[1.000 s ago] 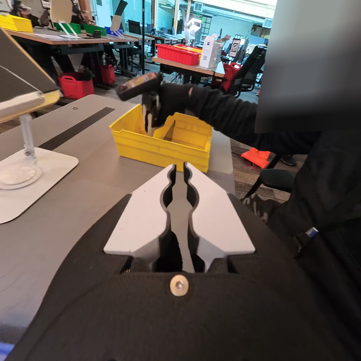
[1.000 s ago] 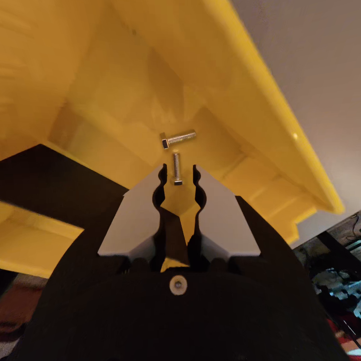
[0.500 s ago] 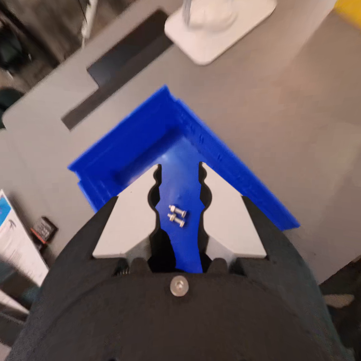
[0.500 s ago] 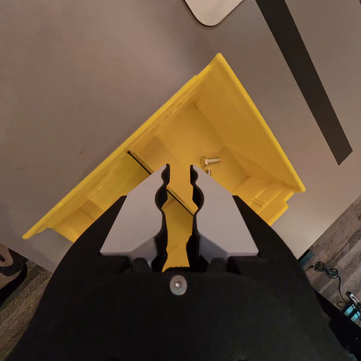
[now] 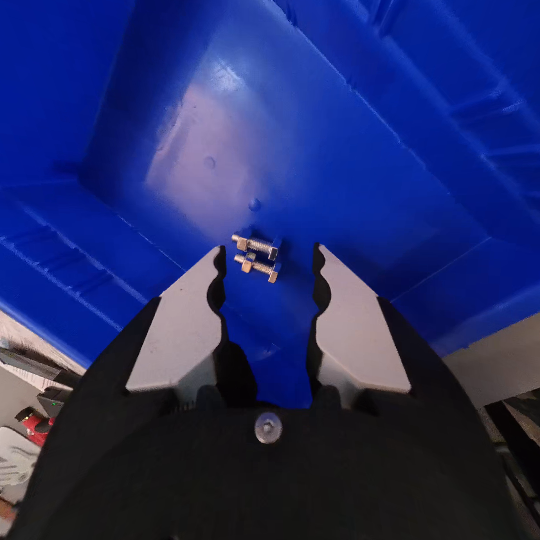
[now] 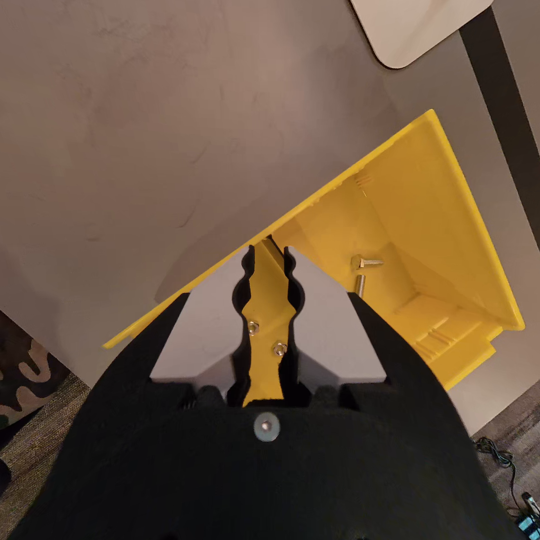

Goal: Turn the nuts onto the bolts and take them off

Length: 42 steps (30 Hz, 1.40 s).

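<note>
Left gripper, jaws spread wide and empty, sits low inside the blue bin; two bolts with nuts threaded on lie side by side on the bin floor at frame centre, just beyond the fingertips. Right gripper, jaws a narrow gap apart and holding nothing, hangs over the yellow bin on the grey table. Two loose nuts show between its fingers at lower centre, two bare bolts in the compartment at centre right.
</note>
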{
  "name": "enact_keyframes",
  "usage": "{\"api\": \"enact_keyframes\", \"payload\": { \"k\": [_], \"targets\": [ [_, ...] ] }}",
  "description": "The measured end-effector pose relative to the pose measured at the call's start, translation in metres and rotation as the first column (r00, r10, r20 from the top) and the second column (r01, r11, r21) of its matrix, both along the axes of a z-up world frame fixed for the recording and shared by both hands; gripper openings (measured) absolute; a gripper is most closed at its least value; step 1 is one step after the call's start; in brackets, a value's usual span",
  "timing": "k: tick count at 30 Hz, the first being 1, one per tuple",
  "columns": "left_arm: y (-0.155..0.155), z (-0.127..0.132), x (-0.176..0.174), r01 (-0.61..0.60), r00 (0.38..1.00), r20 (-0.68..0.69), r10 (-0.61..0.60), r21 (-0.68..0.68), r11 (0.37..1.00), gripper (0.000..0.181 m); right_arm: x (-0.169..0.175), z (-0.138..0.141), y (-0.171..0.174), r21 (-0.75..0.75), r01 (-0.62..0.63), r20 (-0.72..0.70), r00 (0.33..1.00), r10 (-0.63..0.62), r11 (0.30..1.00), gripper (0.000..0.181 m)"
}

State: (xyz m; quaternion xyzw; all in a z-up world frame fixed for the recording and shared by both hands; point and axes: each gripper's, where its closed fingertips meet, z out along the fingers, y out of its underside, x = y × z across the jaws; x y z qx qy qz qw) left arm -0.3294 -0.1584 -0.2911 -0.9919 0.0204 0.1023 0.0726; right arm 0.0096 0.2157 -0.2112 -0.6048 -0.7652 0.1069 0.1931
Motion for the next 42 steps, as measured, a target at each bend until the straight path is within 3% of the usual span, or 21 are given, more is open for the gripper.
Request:
{"api": "enact_keyframes", "payload": {
  "k": [3,9,15,19,22,27,33,37,42],
  "targets": [
    [-0.006,-0.011,-0.006,-0.004,1.000,-0.021,0.002,-0.065,0.998,0.058,-0.001,-0.001,-0.004,-0.002,-0.010,-0.006,1.000,0.010,1.000,0.017],
    [-0.007,-0.022,-0.011,-0.007,1.000,-0.025,0.005,-0.072,0.997,0.034,-0.002,0.003,-0.008,0.004,-0.022,-0.019,1.000,0.022,1.000,0.017],
    [-0.007,-0.019,-0.013,0.003,0.998,-0.070,-0.007,-0.050,0.999,0.034,-0.003,0.013,-0.005,0.037,-0.011,-0.040,0.999,0.013,0.999,0.018],
    [0.002,0.002,-0.017,0.009,0.989,-0.147,-0.001,0.052,0.999,0.033,-0.011,0.033,-0.009,0.057,-0.003,-0.122,0.993,0.010,0.998,0.020],
    [0.020,0.043,-0.018,0.039,0.973,-0.230,0.015,0.225,0.974,0.033,-0.024,0.060,-0.024,0.027,-0.014,-0.247,0.969,0.020,1.000,0.023],
    [0.061,0.135,0.016,0.210,0.943,-0.331,-0.029,0.526,0.824,0.033,-0.058,0.109,-0.096,-0.229,-0.212,-0.510,0.858,0.068,0.950,0.026],
    [0.110,0.227,0.108,0.512,0.843,-0.510,-0.173,0.659,0.552,0.033,-0.089,0.153,-0.163,-0.529,-0.448,-0.677,0.735,-0.041,0.721,0.020],
    [0.131,0.253,0.165,0.617,0.785,-0.567,-0.250,0.671,0.412,0.033,-0.102,0.167,-0.190,-0.610,-0.537,-0.707,0.701,-0.095,0.583,0.022],
    [0.151,0.258,0.214,0.690,0.723,-0.608,-0.329,0.658,0.301,0.033,-0.108,0.168,-0.214,-0.664,-0.583,-0.696,0.711,-0.101,0.469,0.022]
  ]
}}
